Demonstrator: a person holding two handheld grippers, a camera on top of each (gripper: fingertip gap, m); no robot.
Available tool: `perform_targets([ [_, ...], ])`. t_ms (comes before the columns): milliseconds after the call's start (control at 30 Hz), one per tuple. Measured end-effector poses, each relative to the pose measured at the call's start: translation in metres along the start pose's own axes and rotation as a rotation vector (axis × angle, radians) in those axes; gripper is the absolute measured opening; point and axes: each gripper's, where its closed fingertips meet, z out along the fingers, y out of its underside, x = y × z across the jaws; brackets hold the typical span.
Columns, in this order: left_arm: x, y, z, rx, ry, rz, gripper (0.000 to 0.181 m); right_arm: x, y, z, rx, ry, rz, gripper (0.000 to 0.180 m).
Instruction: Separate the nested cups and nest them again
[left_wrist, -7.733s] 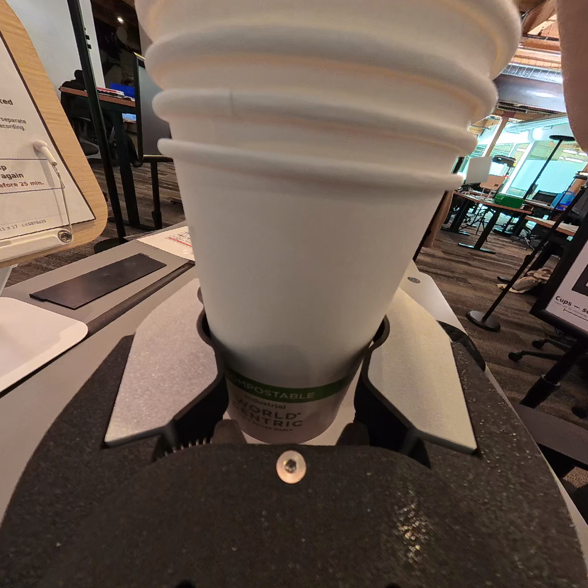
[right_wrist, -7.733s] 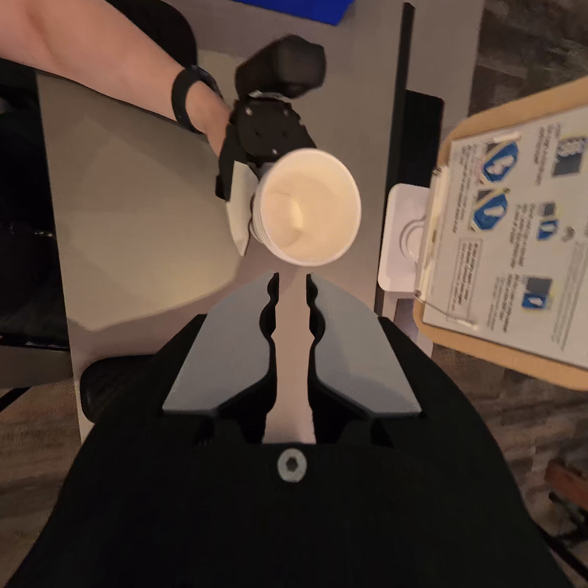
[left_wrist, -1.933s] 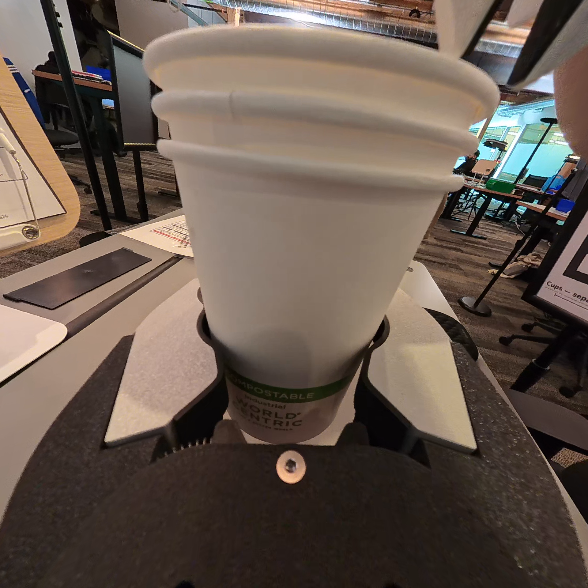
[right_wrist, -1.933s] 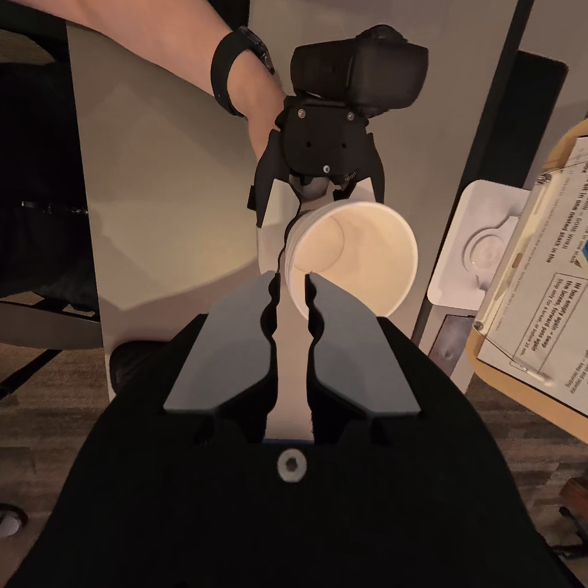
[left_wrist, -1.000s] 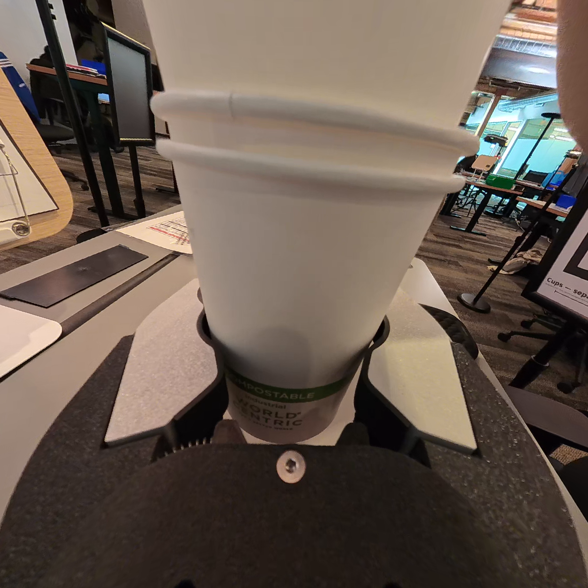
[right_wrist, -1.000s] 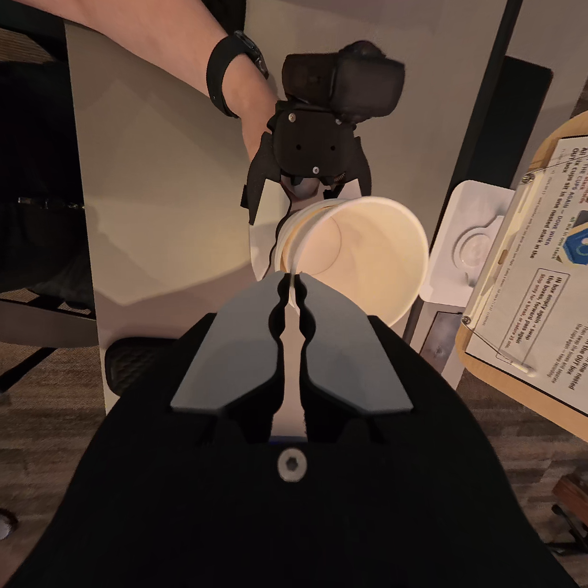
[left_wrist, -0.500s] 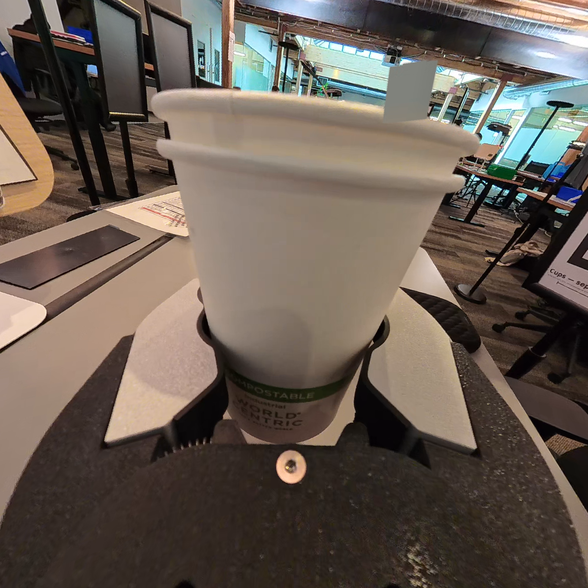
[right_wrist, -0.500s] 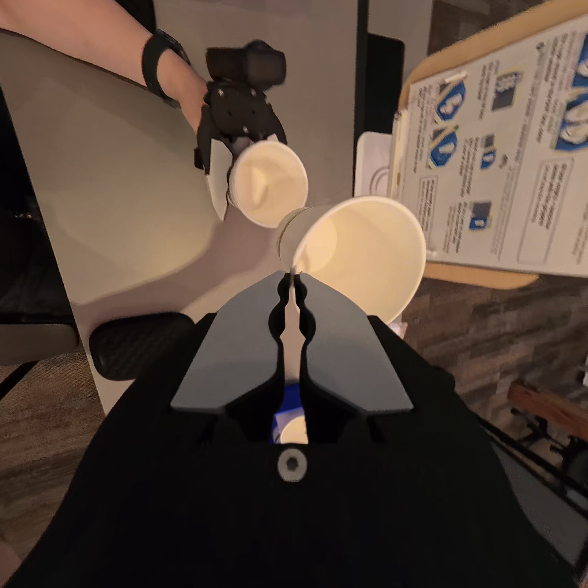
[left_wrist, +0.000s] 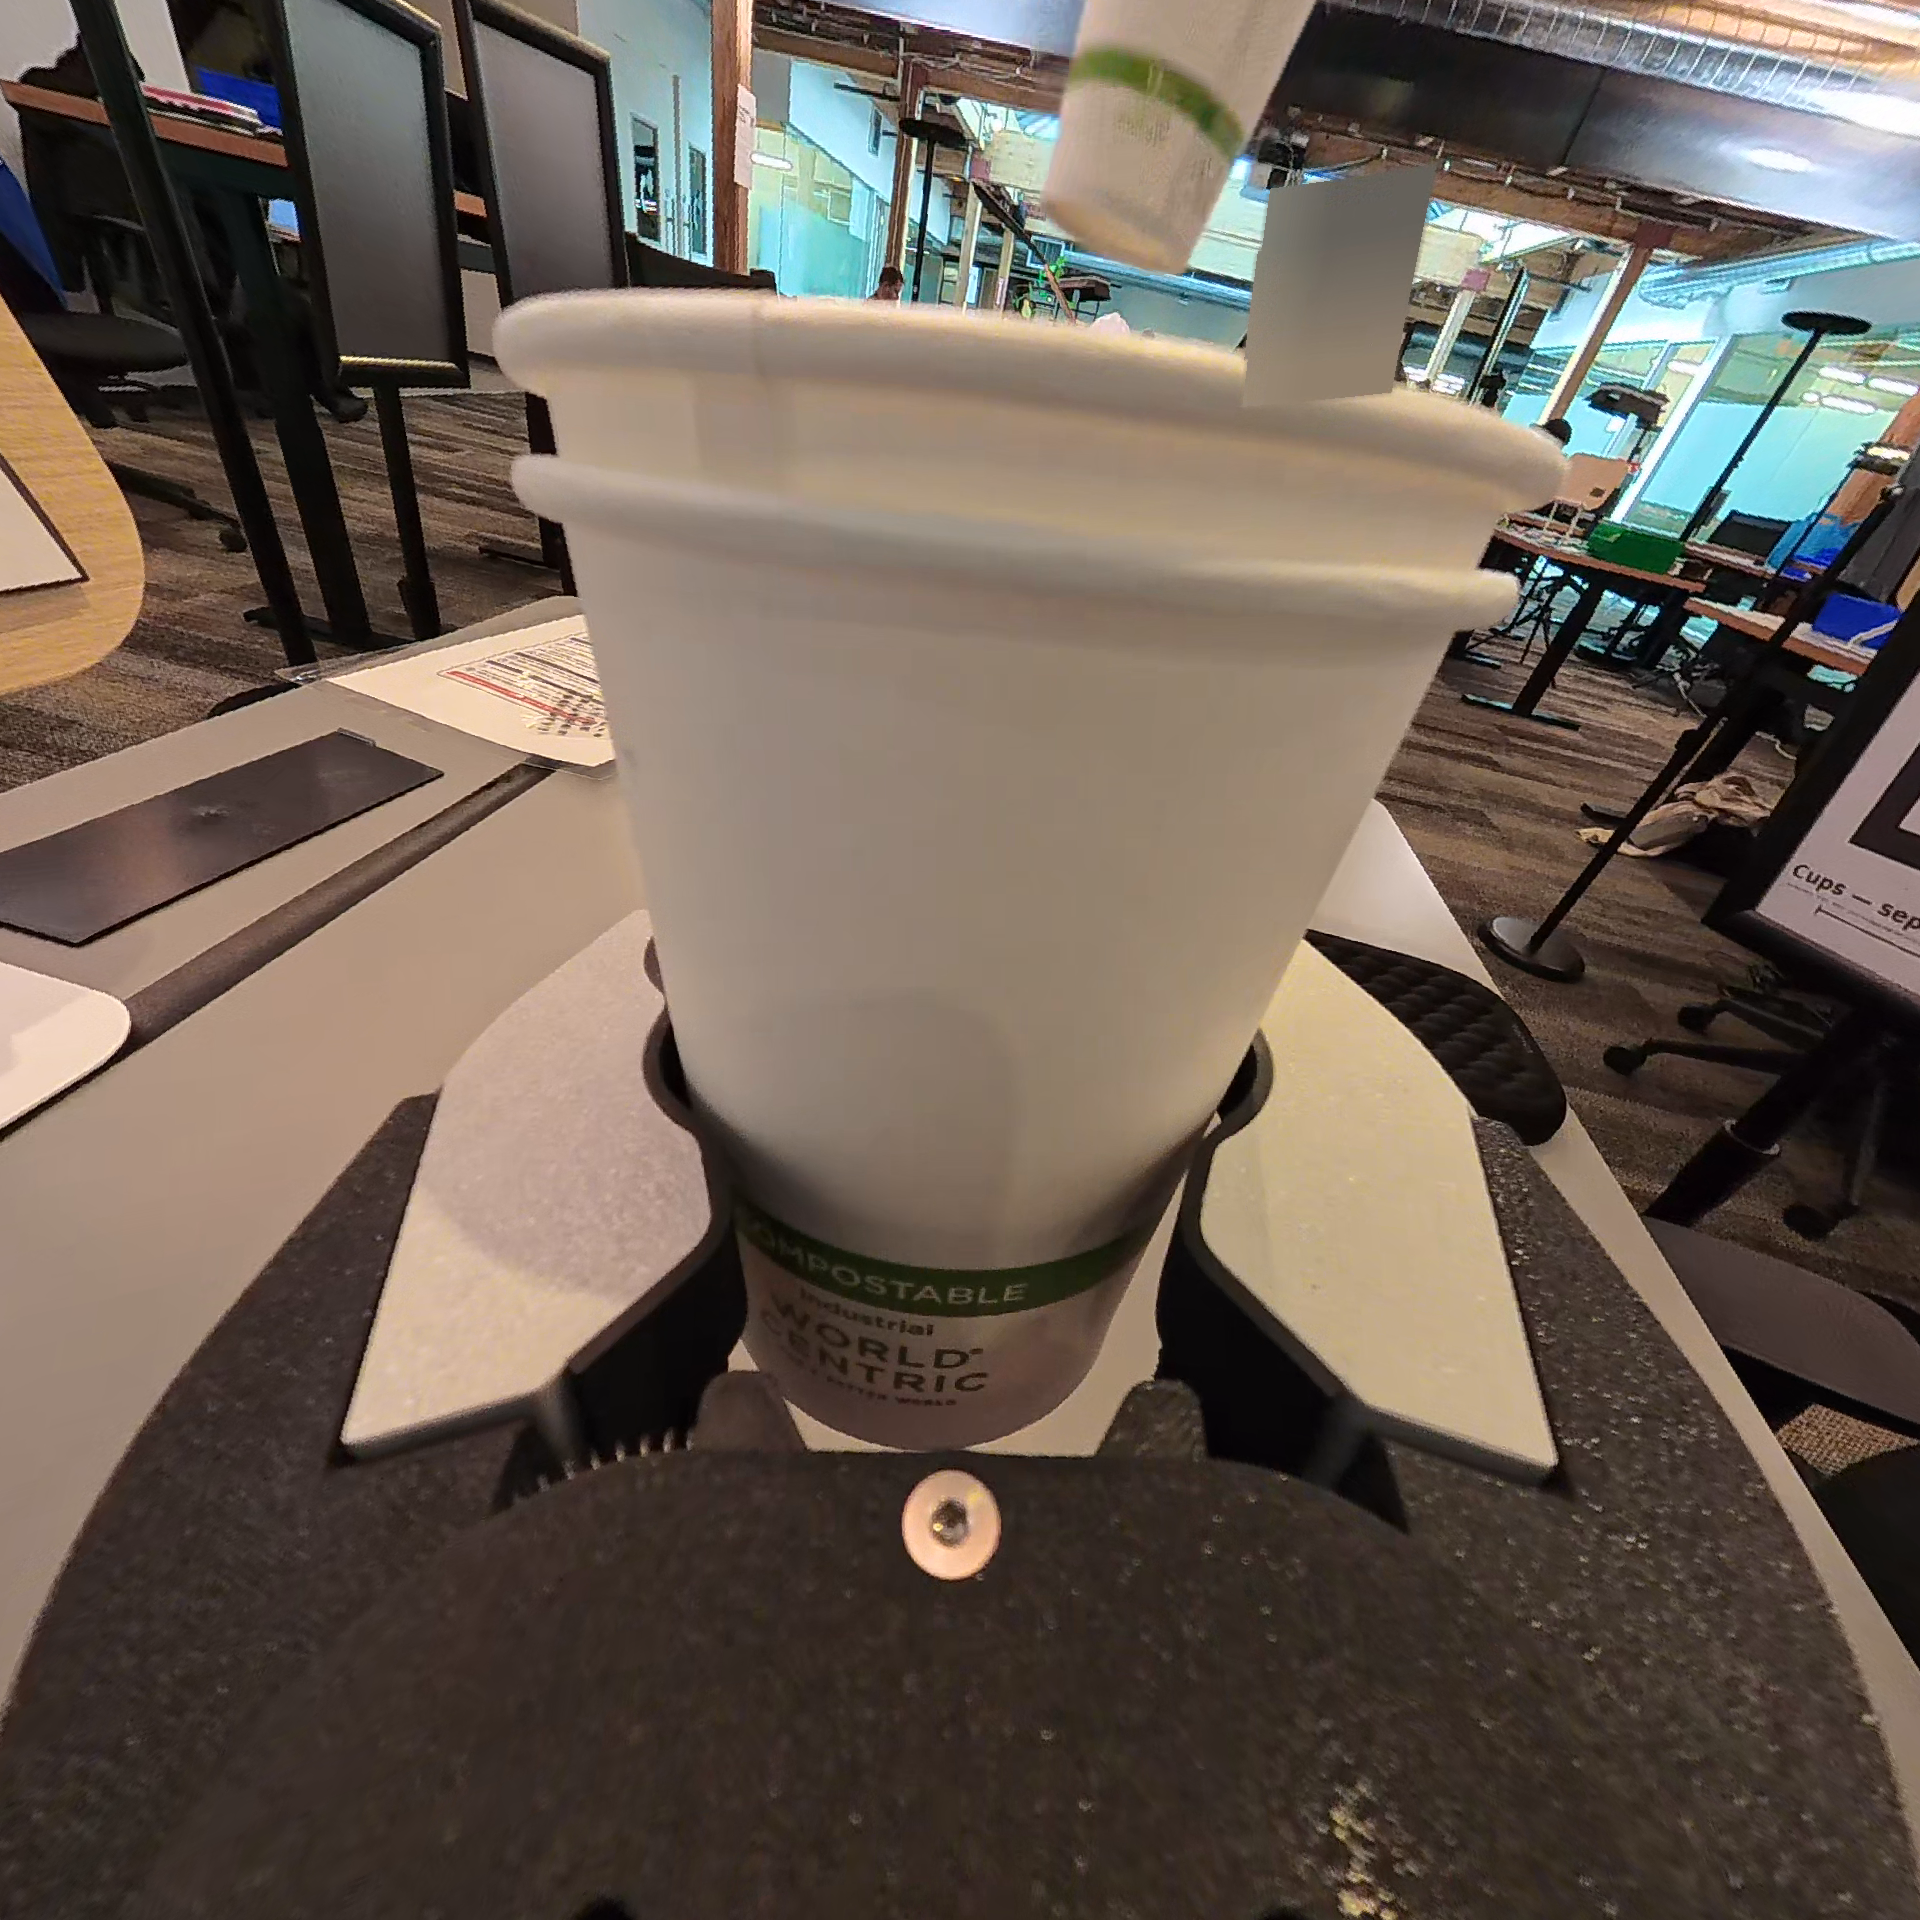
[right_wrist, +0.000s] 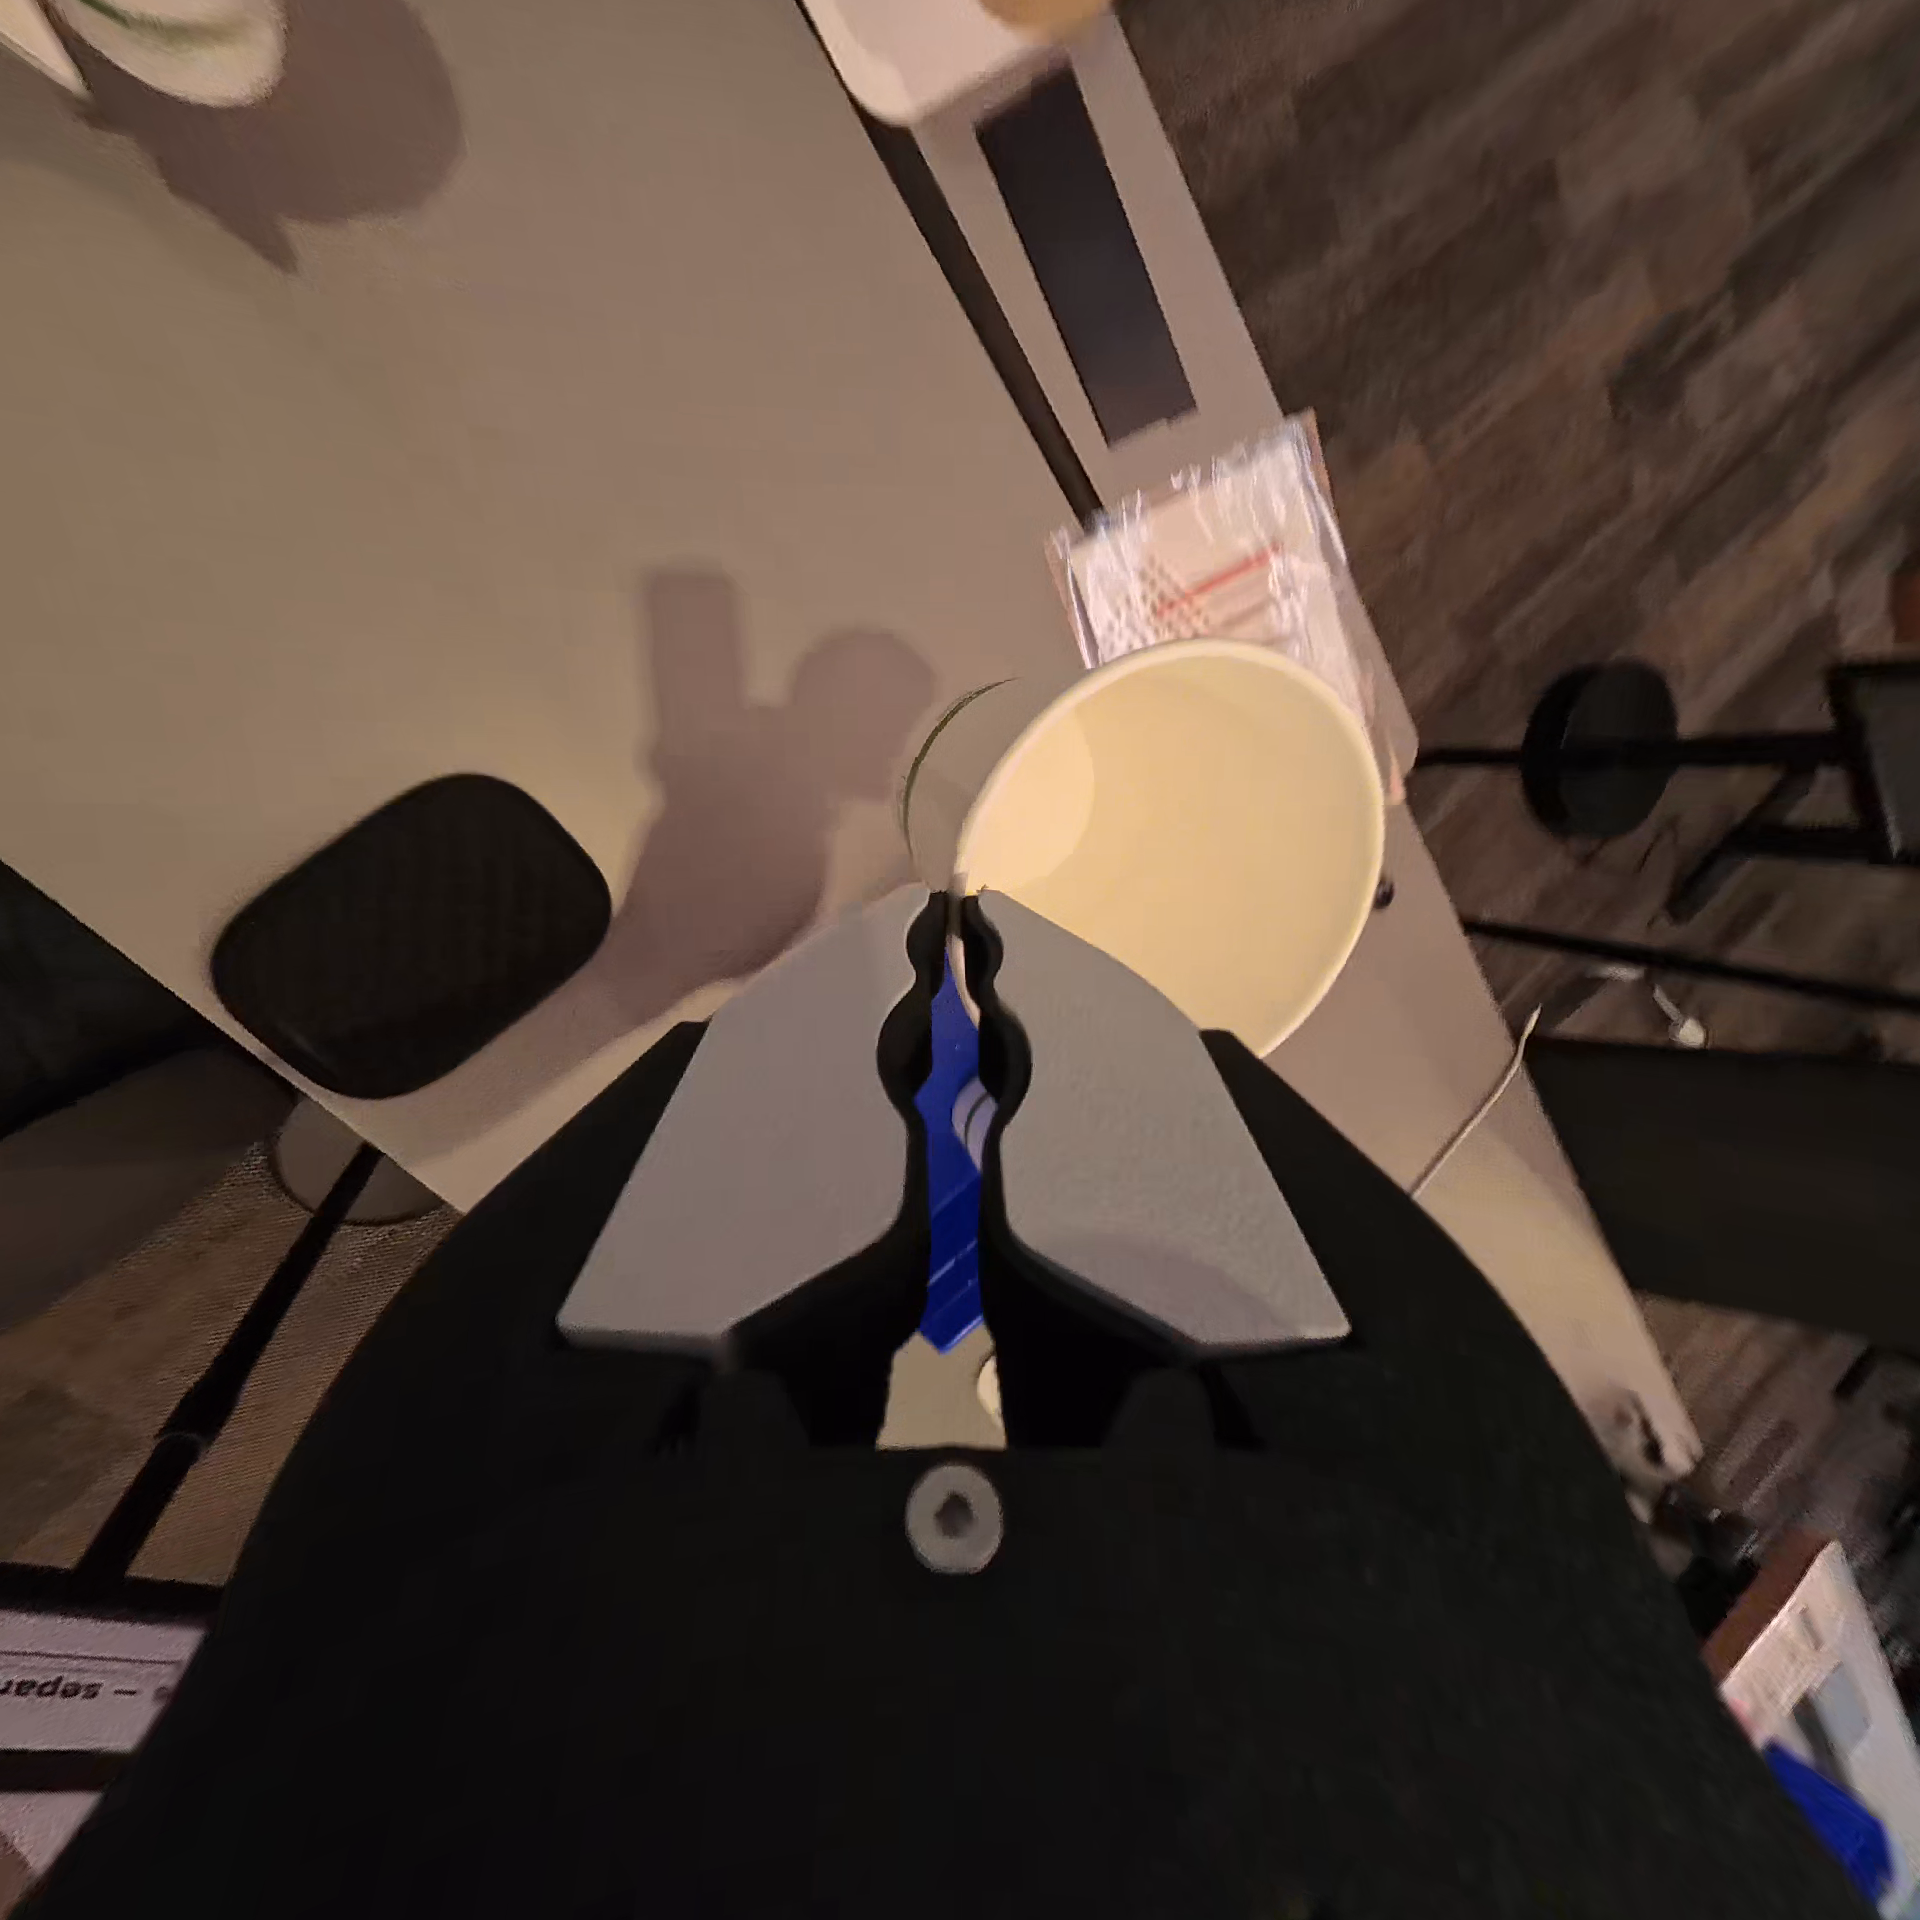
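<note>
The left gripper (left_wrist: 951, 1174) clamps the base of two nested cups (left_wrist: 997, 790) — filling the frame's centre. The right gripper (right_wrist: 954, 914), jaws nearly together, pinches the rim of a single cup (right_wrist: 1184, 831) at centre right, above the grey table (right_wrist: 520, 468).

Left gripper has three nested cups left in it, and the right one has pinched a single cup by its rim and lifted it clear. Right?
Not quite: the left wrist view shows only two rims, so the left gripper holds two nested cups, not three. The rest holds: the right gripper is shut on the rim of a single cup, clear of the stack.
</note>
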Motion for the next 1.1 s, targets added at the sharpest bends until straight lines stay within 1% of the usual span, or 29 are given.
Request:
perform_targets([
  [133, -0.002, -0.001, -0.002, 0.001, -0.007, 0.0, 0.1, 0.008, 0.059, 0.026, -0.048, -0.021, 0.104, 0.002],
  [233, -0.006, -0.003, -0.005, 0.012, -0.016, -0.004, 0.1, 0.006, 0.094, 0.047, -0.079, -0.045, 0.144, 0.003],
  [433, -0.015, -0.005, -0.011, 0.026, -0.039, -0.018, 0.1, -0.002, 0.139, 0.08, -0.114, -0.093, 0.192, 0.003],
  [767, -0.019, -0.003, -0.012, 0.02, -0.047, -0.02, 0.1, -0.018, 0.166, 0.124, -0.141, -0.162, 0.201, 0.003],
  [833, -0.018, -0.003, -0.011, 0.021, -0.048, -0.02, 0.1, -0.018, 0.172, 0.133, -0.155, -0.152, 0.198, 0.003],
  [867, -0.018, -0.003, -0.012, 0.021, -0.048, -0.021, 0.1, -0.016, 0.169, 0.133, -0.126, -0.146, 0.201, 0.002],
  [1100, -0.018, -0.002, -0.011, 0.017, -0.045, -0.021, 0.1, -0.007, 0.176, 0.127, -0.098, -0.118, 0.226, 0.003],
])
